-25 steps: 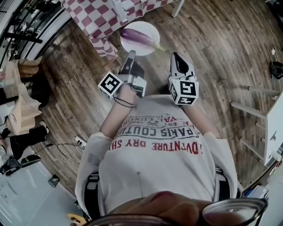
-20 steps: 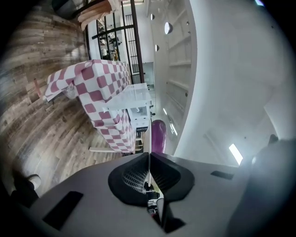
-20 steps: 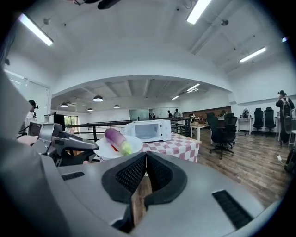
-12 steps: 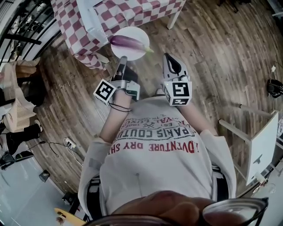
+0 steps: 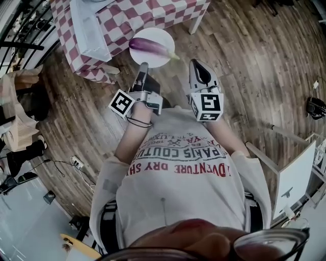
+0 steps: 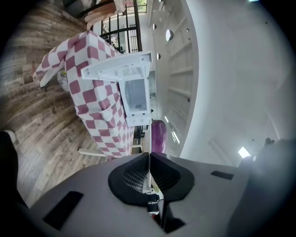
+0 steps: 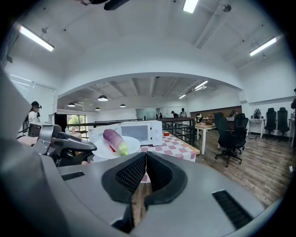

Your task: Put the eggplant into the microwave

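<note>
A purple eggplant (image 5: pixel 150 47) lies on a white plate (image 5: pixel 158 35) held out over the wooden floor. My left gripper (image 5: pixel 144 66) is shut on the plate's near rim. In the left gripper view the plate (image 6: pixel 149 139) shows edge-on between the closed jaws, with the eggplant (image 6: pixel 158 136) beyond. My right gripper (image 5: pixel 200 69) hangs beside it, shut and empty. The white microwave (image 5: pixel 89 28) stands on the checkered table (image 5: pixel 168 12) with its door (image 6: pixel 118 67) open. The right gripper view shows the eggplant (image 7: pixel 115 140) in front of the microwave (image 7: pixel 141 132).
A white table leg (image 5: pixel 196 23) stands just past the plate. White furniture (image 5: pixel 295 178) is at the right. Cables and a power strip (image 5: pixel 76 163) lie on the floor at the left. Black office chairs (image 7: pixel 229 134) and a railing are farther off.
Both grippers have moved forward with the plate and eggplant. The checkered table and the microwave have come closer, the microwave now showing at the upper left of the head view.
</note>
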`<state>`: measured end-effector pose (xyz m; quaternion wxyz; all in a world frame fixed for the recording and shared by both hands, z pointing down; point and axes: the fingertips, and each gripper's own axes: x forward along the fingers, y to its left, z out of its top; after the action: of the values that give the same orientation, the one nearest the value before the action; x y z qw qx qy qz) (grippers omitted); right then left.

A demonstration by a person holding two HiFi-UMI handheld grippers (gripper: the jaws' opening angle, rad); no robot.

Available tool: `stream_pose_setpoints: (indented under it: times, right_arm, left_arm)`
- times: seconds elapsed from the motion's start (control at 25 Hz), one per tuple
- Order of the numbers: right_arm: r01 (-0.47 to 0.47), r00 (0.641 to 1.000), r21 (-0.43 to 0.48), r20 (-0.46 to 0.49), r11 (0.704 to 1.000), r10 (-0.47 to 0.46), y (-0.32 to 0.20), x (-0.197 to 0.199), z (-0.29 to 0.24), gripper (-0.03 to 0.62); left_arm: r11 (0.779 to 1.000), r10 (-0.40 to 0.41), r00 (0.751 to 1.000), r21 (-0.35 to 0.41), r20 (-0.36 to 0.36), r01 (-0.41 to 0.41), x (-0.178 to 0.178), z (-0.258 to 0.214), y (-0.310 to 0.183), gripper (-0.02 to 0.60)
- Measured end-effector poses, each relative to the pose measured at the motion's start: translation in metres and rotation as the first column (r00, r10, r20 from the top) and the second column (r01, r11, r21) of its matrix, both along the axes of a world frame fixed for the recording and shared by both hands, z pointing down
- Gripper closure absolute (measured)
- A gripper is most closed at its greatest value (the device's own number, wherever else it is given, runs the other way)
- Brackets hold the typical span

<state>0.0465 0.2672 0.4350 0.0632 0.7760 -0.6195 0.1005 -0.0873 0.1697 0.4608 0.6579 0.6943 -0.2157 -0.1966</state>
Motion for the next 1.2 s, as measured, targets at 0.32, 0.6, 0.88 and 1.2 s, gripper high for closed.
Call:
stream_pose_setpoints:
  times: [0.32, 0.6, 0.88, 1.2]
  right_arm:
    - [-0.033, 0.999, -0.002, -0.013, 0.999, 0.033, -0.064, 0.029, -0.003, 0.568]
    - [-0.076, 0.997, 0.007, -0.017, 0.997, 0.076, -0.14, 0.05, -0.011, 0.568]
    - [-0.056, 0.996, 0.022, -0.065, 0.998, 0.057, -0.209, 0.061, -0.021, 0.568]
    - [0.05, 0.998, 0.002, -0.046, 0.999, -0.05, -0.282, 0.084, -0.003, 0.568]
  left_arm:
    - [0.999, 0.038, 0.999, 0.016, 0.002, -0.038, 0.039, -0.001, -0.071, 0.551]
    - [0.993, 0.1, 0.995, 0.055, 0.003, -0.1, 0.063, -0.01, -0.147, 0.551]
    - [0.994, 0.099, 0.995, 0.048, 0.001, -0.099, 0.072, -0.008, -0.2, 0.551]
    - [1.0, -0.003, 0.997, 0.031, 0.083, 0.001, 0.085, 0.016, -0.258, 0.551]
